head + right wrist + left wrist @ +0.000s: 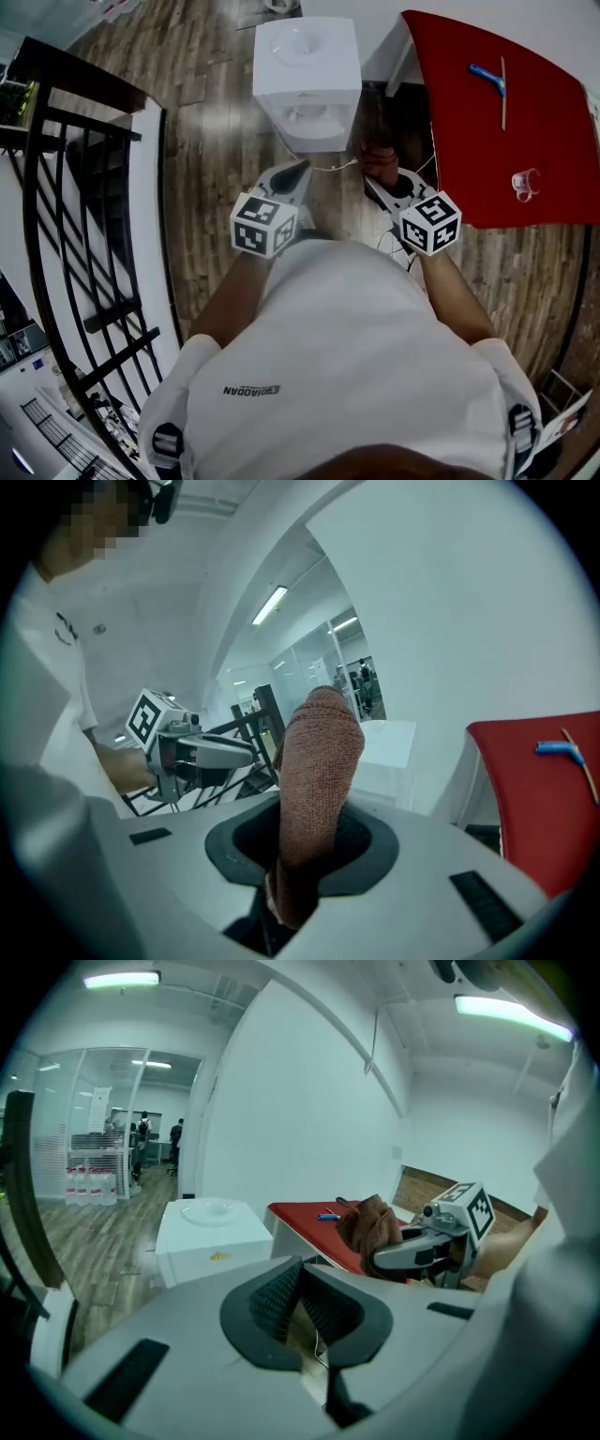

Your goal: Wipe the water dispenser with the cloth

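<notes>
The person stands facing the white water dispenser (307, 70), which sits on the wood floor at twelve o'clock, just beyond both grippers. The right gripper (377, 178) pinches the cloth (319, 780), a brown wad sticking out past its jaws and not touching the dispenser. The left gripper (296, 172) has its jaws pressed together on nothing. A red table (487, 122) lies at two o'clock.

The wooden floor (216, 141) bears the water dispenser (307, 70); the red table (469, 150) holds a blue object (487, 79), stick (503, 92) and clear cup (525, 183).
</notes>
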Tool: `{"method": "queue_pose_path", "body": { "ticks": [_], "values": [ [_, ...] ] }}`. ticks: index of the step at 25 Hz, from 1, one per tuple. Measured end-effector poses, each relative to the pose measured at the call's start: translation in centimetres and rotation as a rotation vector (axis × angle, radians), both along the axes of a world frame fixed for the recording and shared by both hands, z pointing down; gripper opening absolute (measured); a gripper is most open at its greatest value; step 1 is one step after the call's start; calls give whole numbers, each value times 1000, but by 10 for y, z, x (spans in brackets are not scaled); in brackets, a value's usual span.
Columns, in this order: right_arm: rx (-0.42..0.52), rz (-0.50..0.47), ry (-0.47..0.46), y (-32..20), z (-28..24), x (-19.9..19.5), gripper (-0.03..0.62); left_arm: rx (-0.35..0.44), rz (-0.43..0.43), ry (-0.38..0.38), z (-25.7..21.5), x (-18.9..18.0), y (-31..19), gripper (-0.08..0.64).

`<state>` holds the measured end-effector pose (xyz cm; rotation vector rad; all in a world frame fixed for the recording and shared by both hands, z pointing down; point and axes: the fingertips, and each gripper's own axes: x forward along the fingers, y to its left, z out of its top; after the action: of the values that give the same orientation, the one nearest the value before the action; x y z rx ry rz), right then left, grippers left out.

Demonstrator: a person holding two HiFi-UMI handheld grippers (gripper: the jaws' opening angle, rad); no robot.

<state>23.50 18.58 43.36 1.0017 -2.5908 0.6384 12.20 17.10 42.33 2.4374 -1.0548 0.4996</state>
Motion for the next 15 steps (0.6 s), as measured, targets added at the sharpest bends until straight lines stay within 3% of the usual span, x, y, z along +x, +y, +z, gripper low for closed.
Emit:
{"method": "queue_pose_path", "body": {
  "ticks": [4, 9, 15],
  "values": [
    [32, 31, 104, -35, 1, -20, 71, 1, 70, 10, -3, -16, -39, 2],
    [85, -1, 300, -66, 21, -54, 71, 33, 150, -10, 1, -39, -77, 2],
    [94, 8, 369, -88, 27, -80, 71, -1, 196, -23, 16, -64, -101, 2]
  ]
}}
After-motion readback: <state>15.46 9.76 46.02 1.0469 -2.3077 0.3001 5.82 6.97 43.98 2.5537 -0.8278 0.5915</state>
